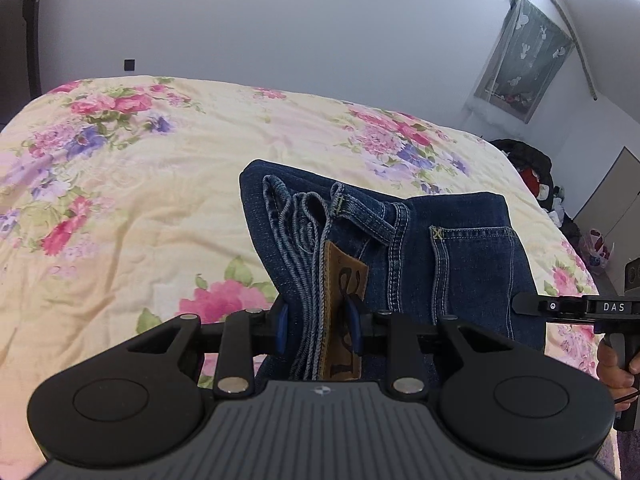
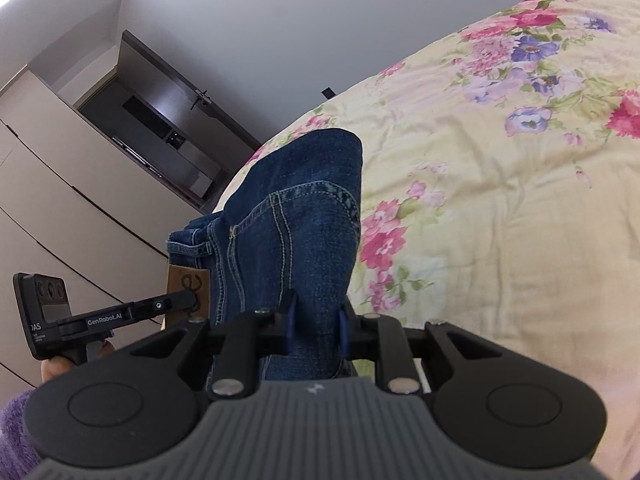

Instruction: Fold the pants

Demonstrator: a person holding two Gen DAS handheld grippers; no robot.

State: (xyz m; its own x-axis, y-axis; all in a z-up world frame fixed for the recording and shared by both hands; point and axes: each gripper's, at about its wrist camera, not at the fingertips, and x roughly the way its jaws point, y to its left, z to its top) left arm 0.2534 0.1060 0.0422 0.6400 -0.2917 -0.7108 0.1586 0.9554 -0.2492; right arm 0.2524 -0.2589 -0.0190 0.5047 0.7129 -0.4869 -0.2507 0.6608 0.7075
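Dark blue jeans [image 1: 460,256] are held up folded above a floral bedspread [image 1: 120,208]. My left gripper [image 1: 320,330] is shut on the jeans' waistband edge, clamping several denim layers and the brown leather patch [image 1: 346,308]. My right gripper [image 2: 314,326] is shut on the other end of the jeans [image 2: 304,216], near a back pocket. The other gripper's body shows at the right edge of the left wrist view [image 1: 580,308] and at the left of the right wrist view [image 2: 80,320]. The jeans' lower part is hidden behind the grippers.
The cream bedspread with pink and purple flowers [image 2: 500,200] fills the space below and beyond the jeans. A pile of dark clothes [image 1: 532,168] lies past the bed's far right corner. White wardrobe doors [image 2: 60,200] and a dark doorway [image 2: 168,128] stand at the left.
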